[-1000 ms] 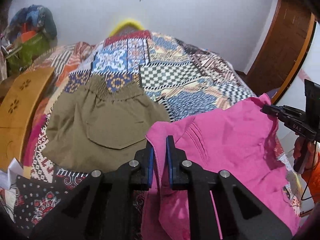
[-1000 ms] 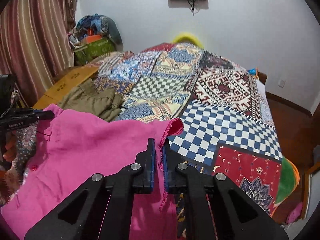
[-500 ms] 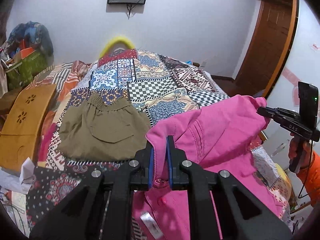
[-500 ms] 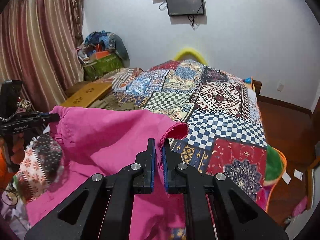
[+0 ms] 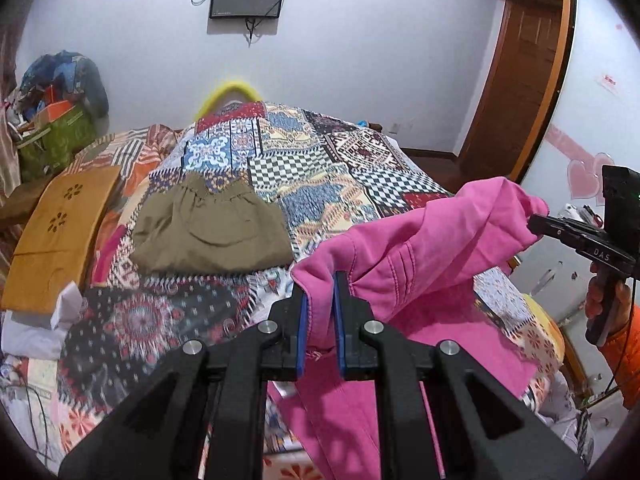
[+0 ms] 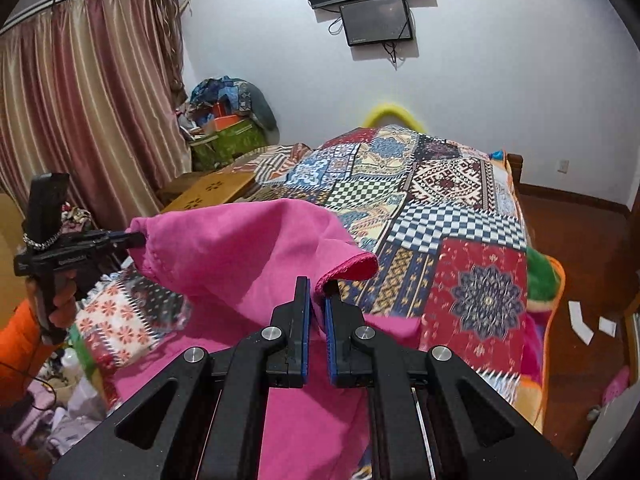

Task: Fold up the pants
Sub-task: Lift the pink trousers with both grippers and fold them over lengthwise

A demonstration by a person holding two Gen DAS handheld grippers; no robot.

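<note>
1. Left gripper [image 5: 319, 280]: clamped on pants [image 5: 420, 240], tilted down.
2. Right gripper [image 6: 317, 286]: clamped on pants too, tilted down.
3. Left hand [image 6: 60, 300]: wrapped round handle, orange sleeve [image 6: 20, 344] behind.
4. Right hand [image 5: 600, 300]: gripping handle.

The bright pink cotton pants [image 5: 420, 248] run off the bottom edge in both views, so the leg ends can't be seen. They also cover the near part of the patchwork-quilted bed [image 6: 440, 216]. The person's orange sleeve [image 5: 624, 344] is cut by the frame. The yellow curved thing [image 5: 230, 92] behind the bed is too blurry to identify.
</note>
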